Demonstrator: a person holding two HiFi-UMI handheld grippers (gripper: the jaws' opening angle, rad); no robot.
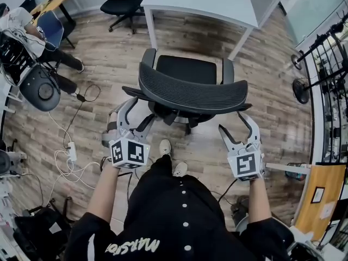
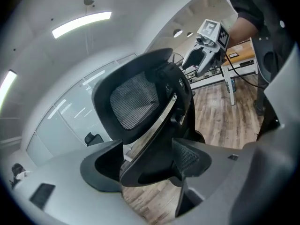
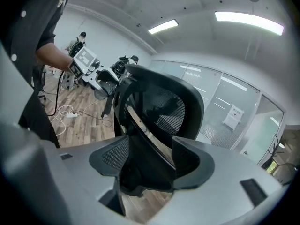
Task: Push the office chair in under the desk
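Both jaw pairs clamp the office chair (image 1: 190,91) by its backrest: left gripper (image 1: 133,112) at the left end, right gripper (image 1: 237,122) at the right. The seat stands just near of the white desk (image 1: 201,1), between its legs (image 1: 150,34); cables (image 1: 64,166) trail left

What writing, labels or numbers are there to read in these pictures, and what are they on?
Black shirt: white script print, upside down and creased, unreadable.
Marker cubes on left gripper and right gripper: square black-and-white patterns, no letters.
White sign on glass wall: too small to read.
Office chair: no text visible.
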